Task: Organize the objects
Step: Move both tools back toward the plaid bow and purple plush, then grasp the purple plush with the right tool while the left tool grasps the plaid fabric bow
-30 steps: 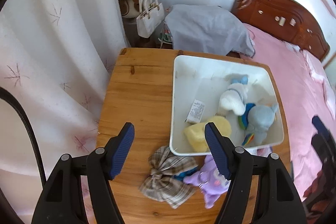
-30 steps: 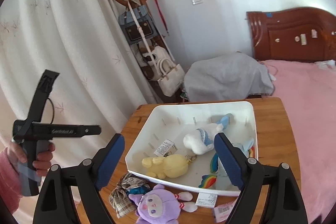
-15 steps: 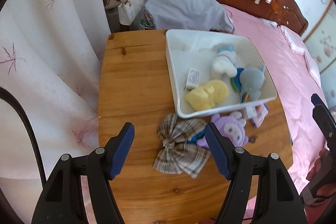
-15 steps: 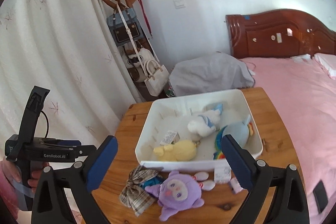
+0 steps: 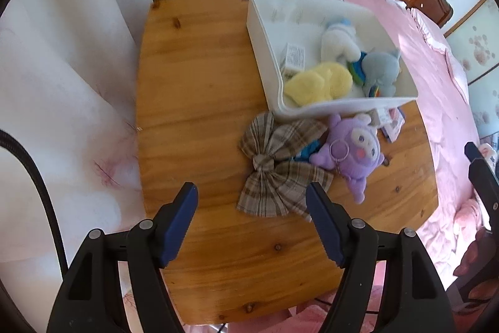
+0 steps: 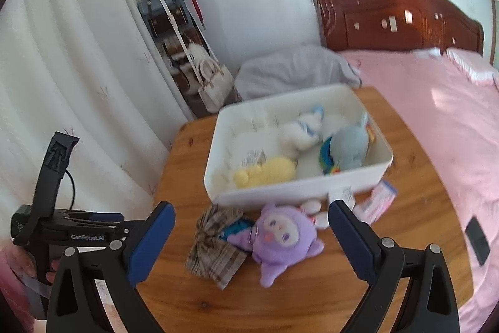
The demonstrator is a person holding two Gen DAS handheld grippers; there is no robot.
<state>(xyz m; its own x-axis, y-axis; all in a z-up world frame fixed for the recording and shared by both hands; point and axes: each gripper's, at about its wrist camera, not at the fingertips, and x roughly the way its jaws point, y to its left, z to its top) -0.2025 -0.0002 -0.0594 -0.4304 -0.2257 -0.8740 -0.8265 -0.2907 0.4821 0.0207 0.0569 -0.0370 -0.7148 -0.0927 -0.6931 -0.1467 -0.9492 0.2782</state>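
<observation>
A white bin [image 5: 265, 58] [image 6: 215, 158] on the wooden table [image 5: 193, 83] holds a yellow plush [image 5: 318, 81] [image 6: 265, 172], a white plush [image 5: 338, 39] [image 6: 299, 133] and a blue-grey plush [image 5: 382, 69] [image 6: 347, 147]. In front of the bin lie a plaid bow [image 5: 274, 167] [image 6: 215, 242] and a purple plush [image 5: 352, 152] [image 6: 282, 239]. My left gripper [image 5: 251, 223] is open and empty, just short of the bow. My right gripper [image 6: 251, 237] is open and empty, above the purple plush.
Small cards and a pink packet [image 6: 379, 202] lie by the bin's right corner. A dark phone [image 6: 477, 241] lies on the table's right side. White curtain [image 5: 62, 83] on the left, pink bed [image 6: 452, 120] on the right, coat rack with bags [image 6: 174, 30] behind.
Both grippers have pulled back from the bin and tilted down. The bow and the purple plush now lie further up in both views. Nothing was taken hold of.
</observation>
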